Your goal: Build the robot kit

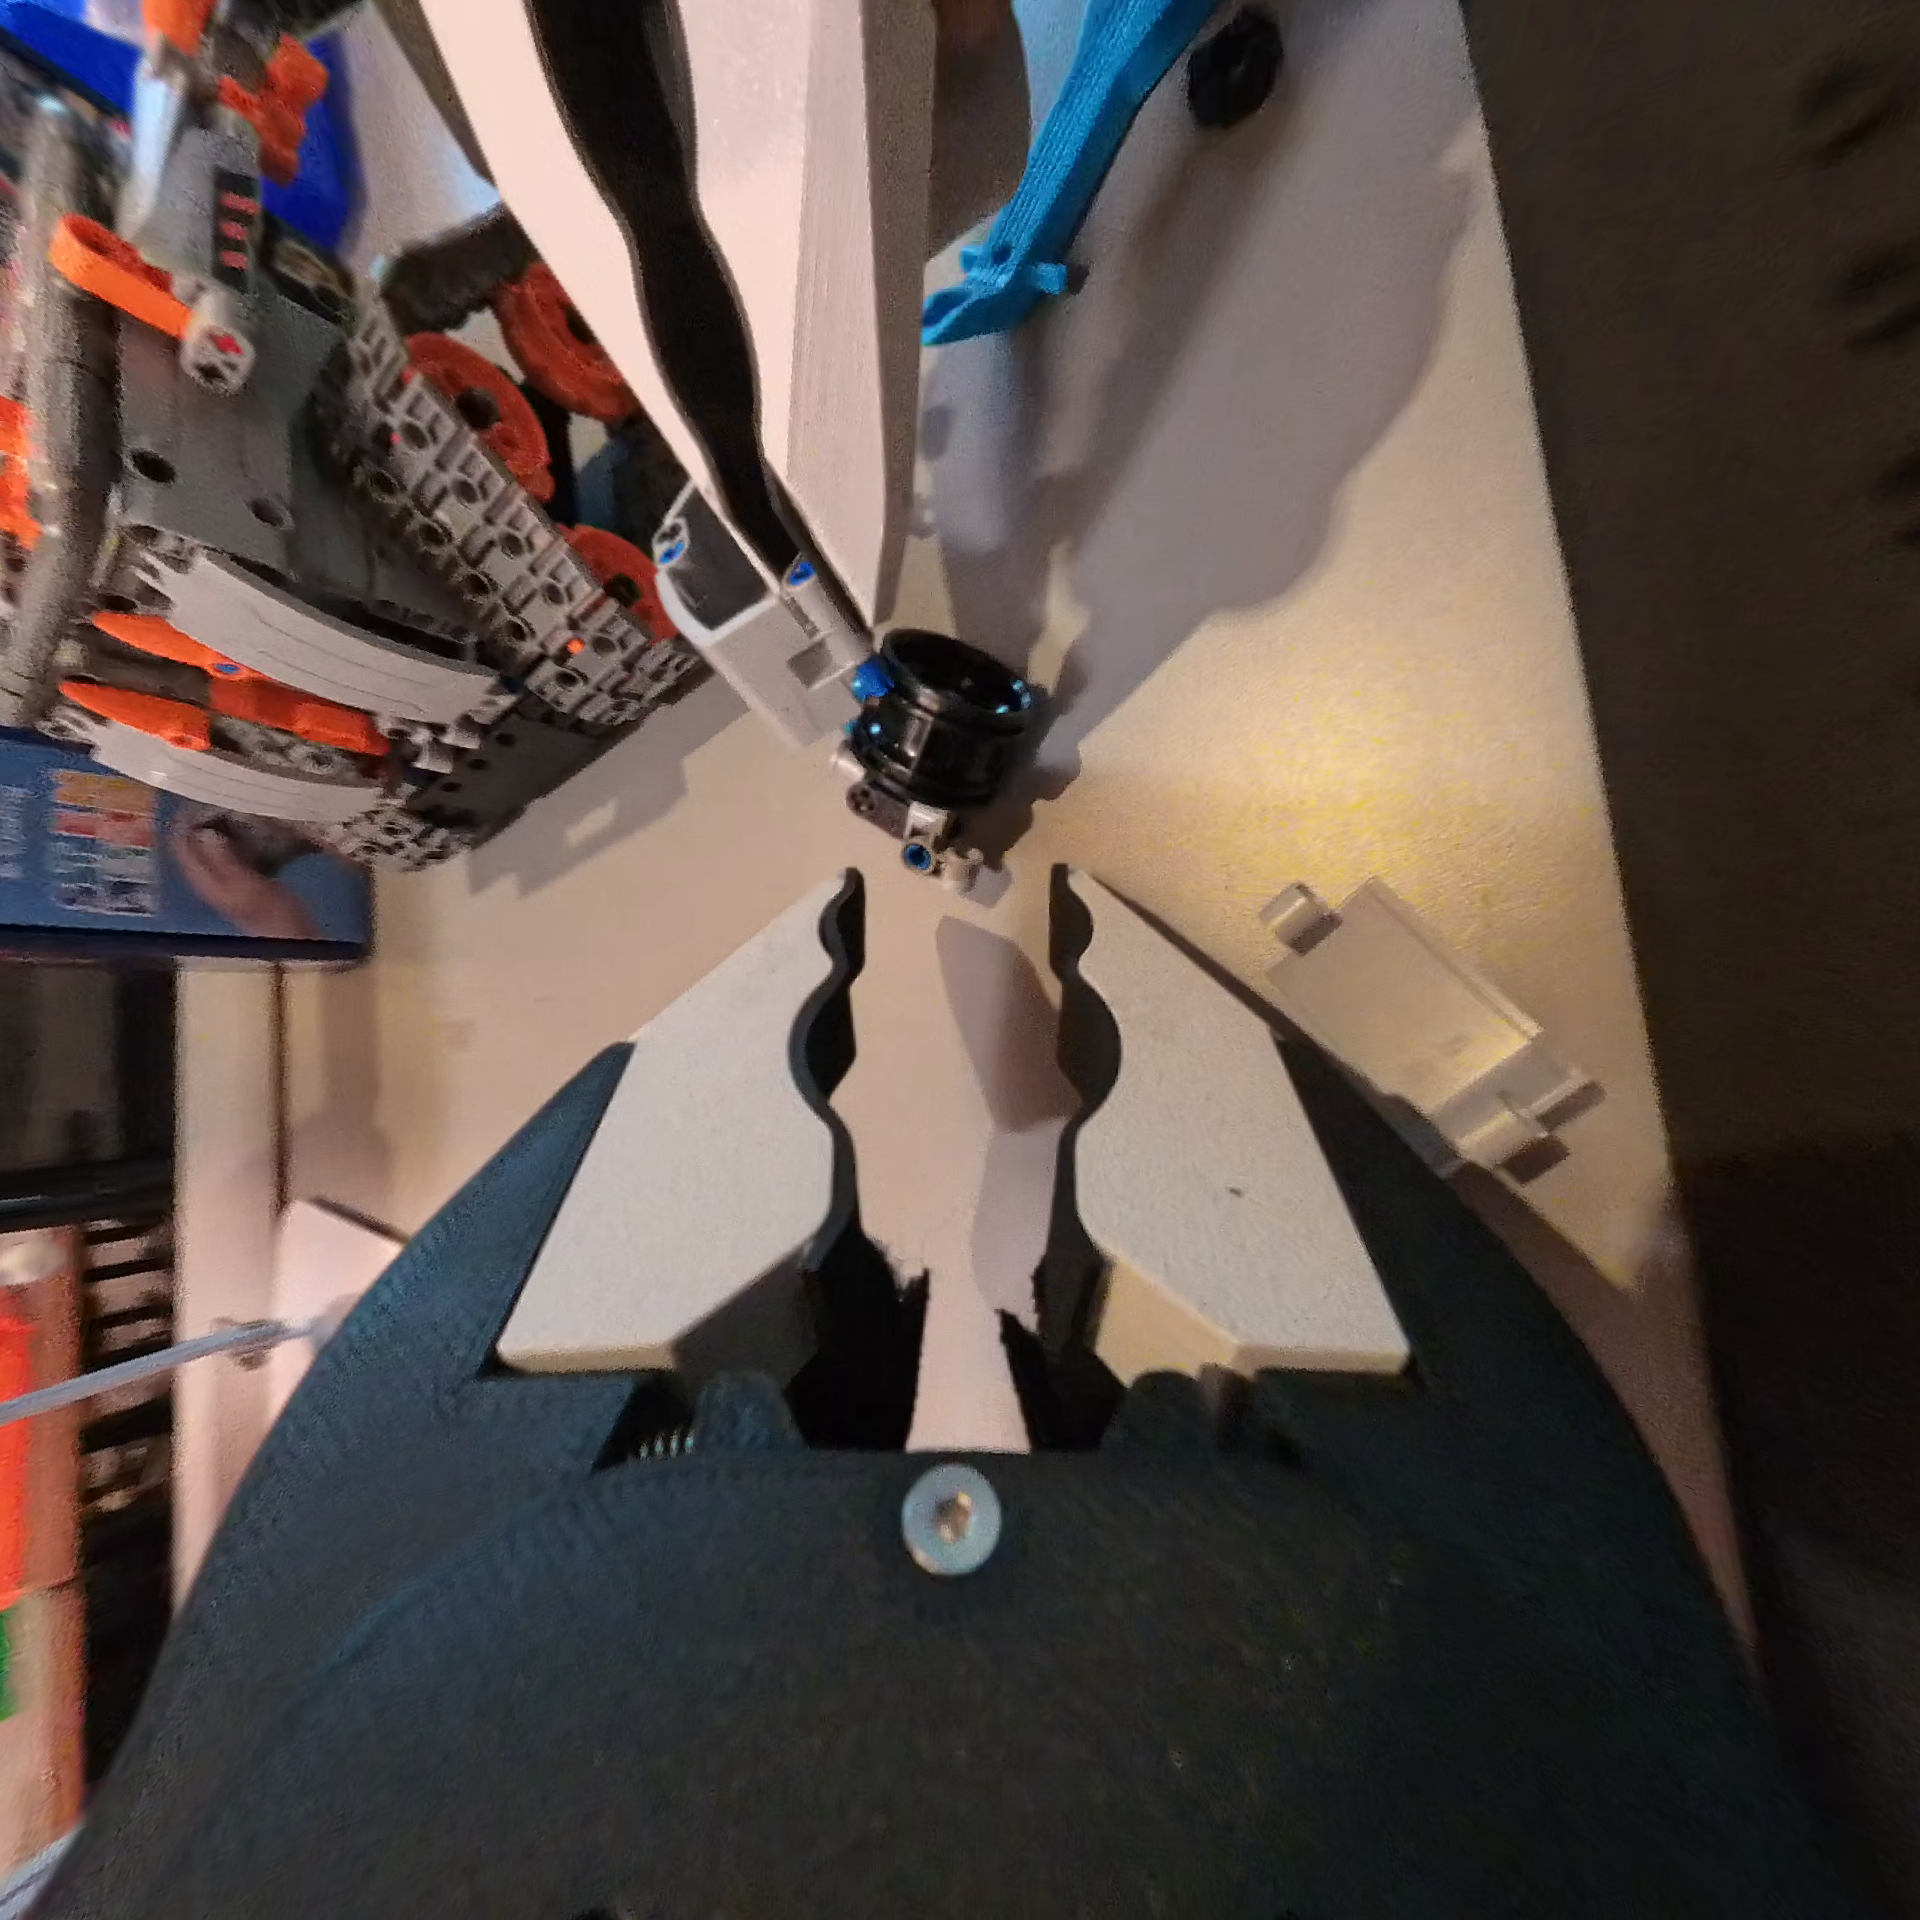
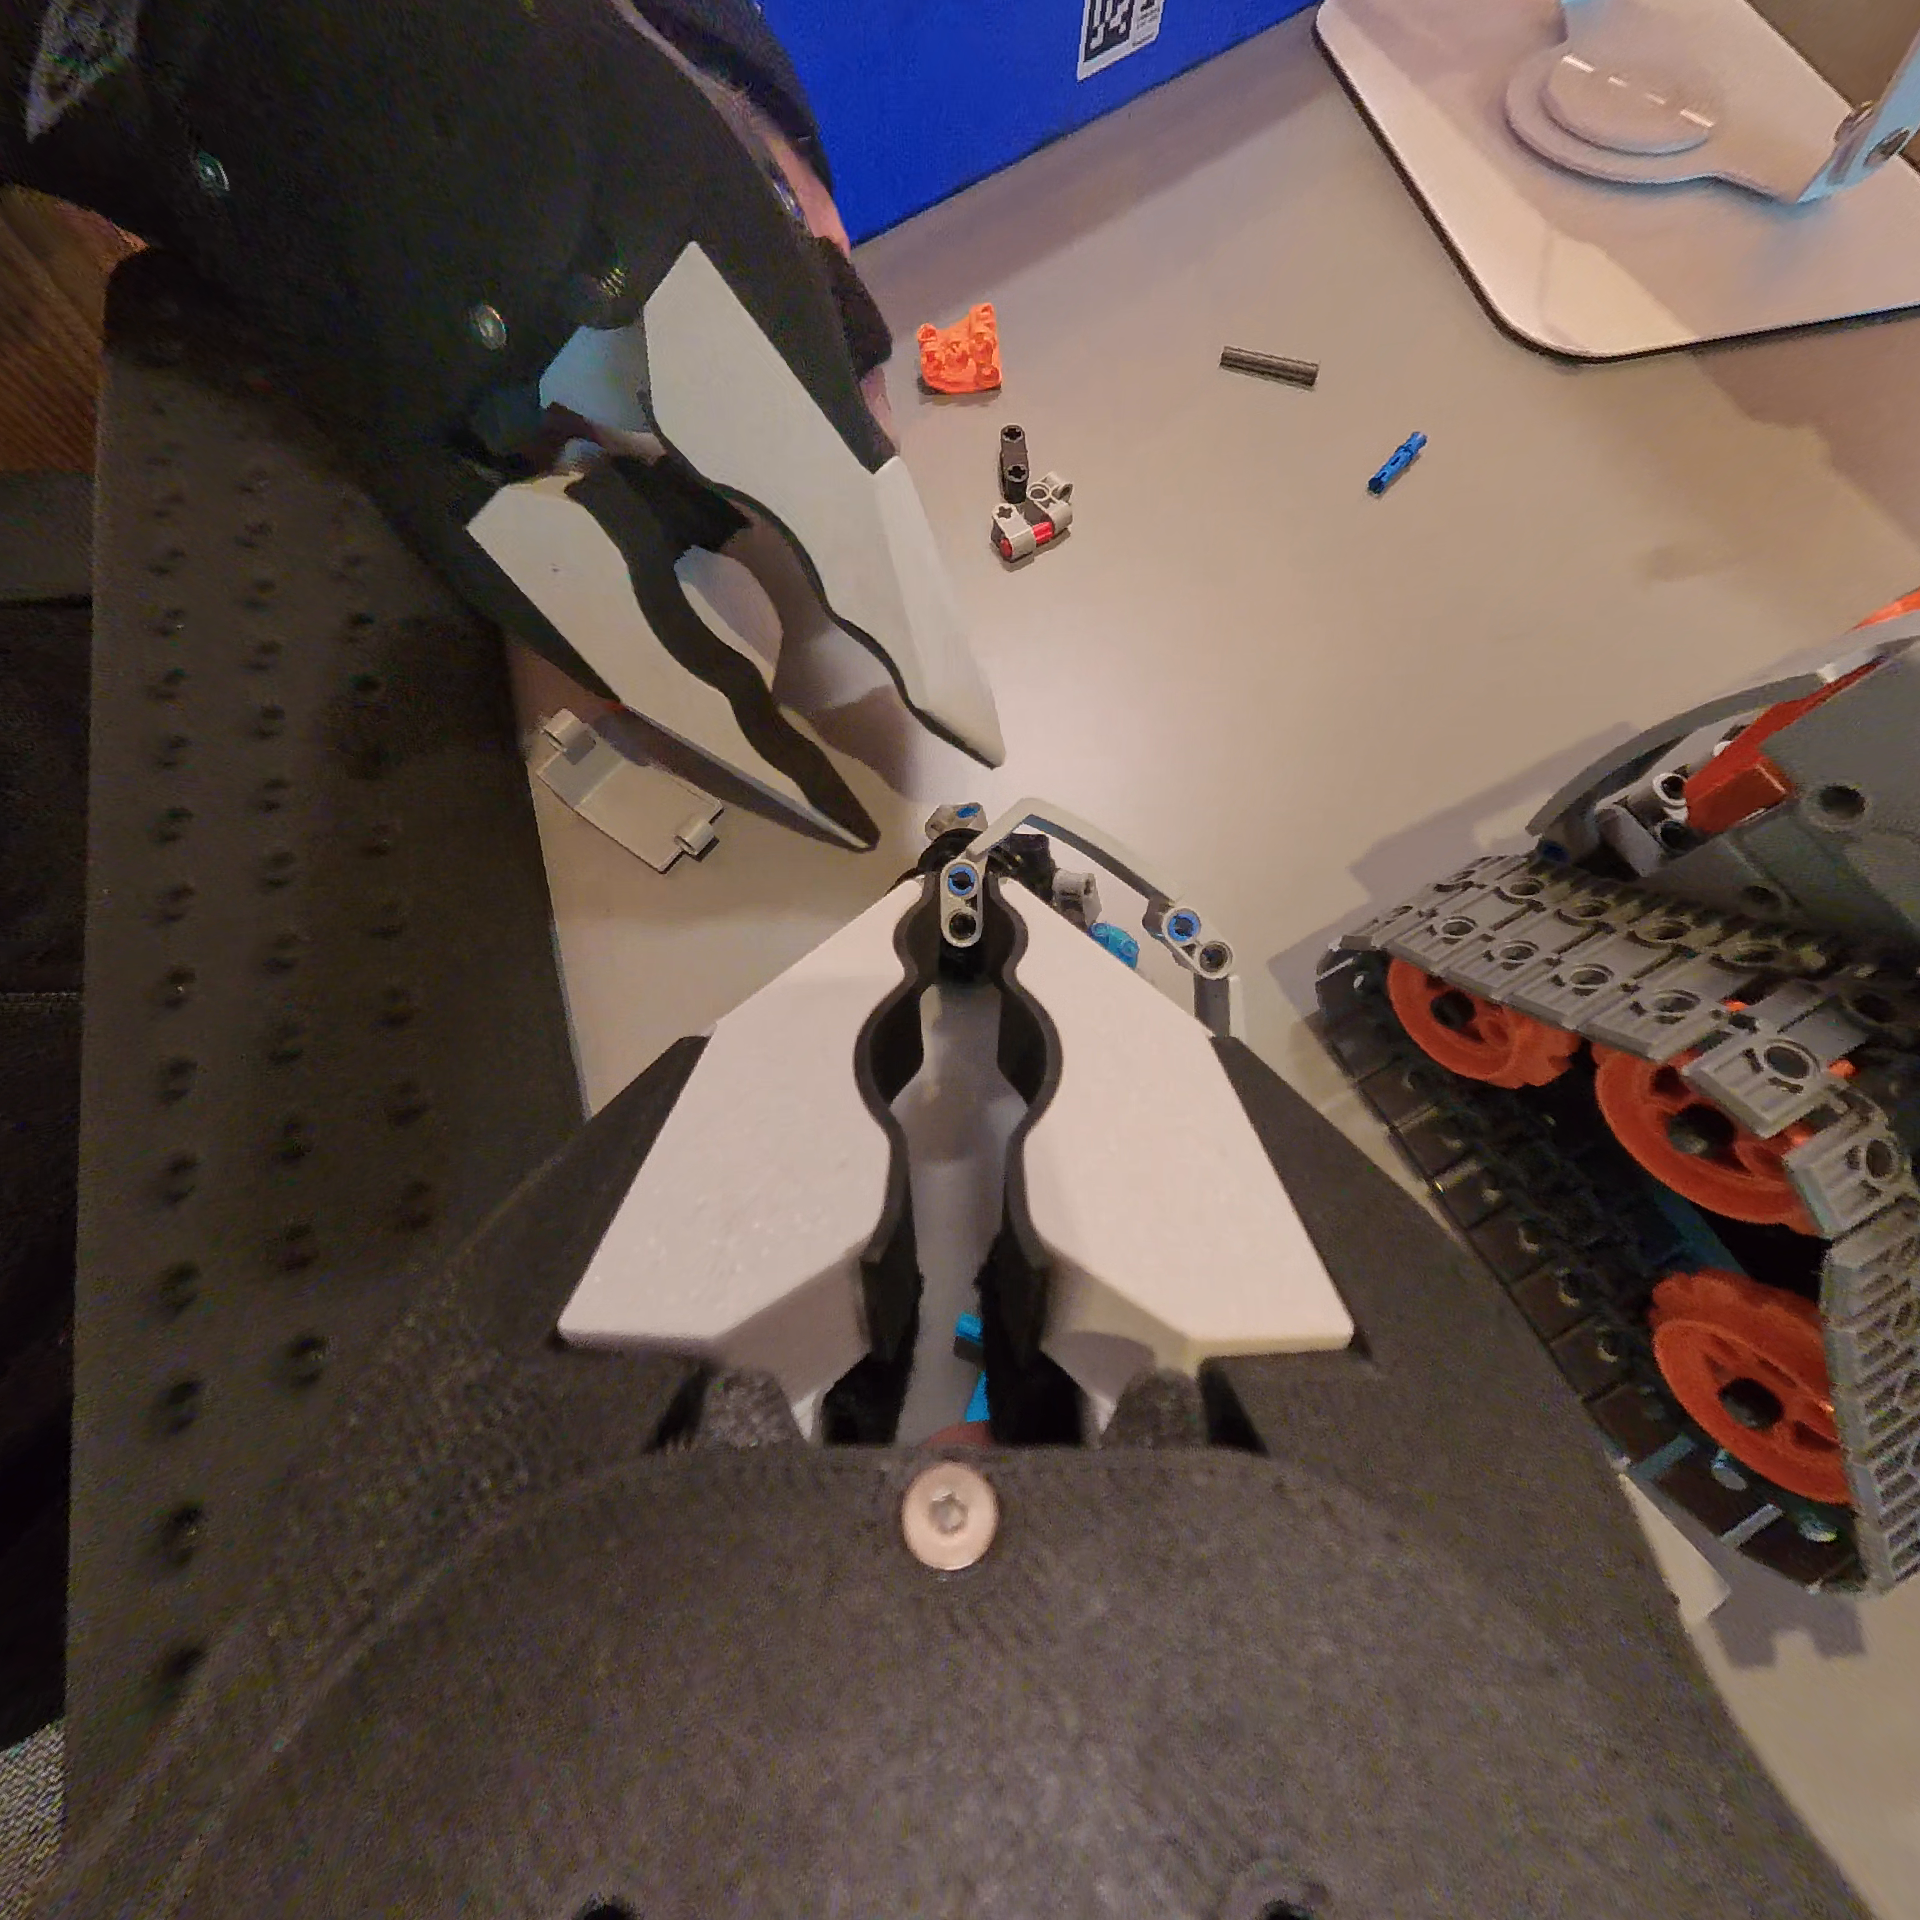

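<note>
On the tabletop, leftmost lay a grey flat panel; the left gripper, jaws parted and empty, hovered near the small grey-and-black brick assembly clamped by the right gripper, beside the tracked brick vehicle.

warm dim indoor light, soft shadows on table, wide-angle edge distortion, blurred margins

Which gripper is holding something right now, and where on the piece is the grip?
The right gripper is shut on the small brick assembly, pinching its grey beam end. The left gripper is open and empty.
</note>
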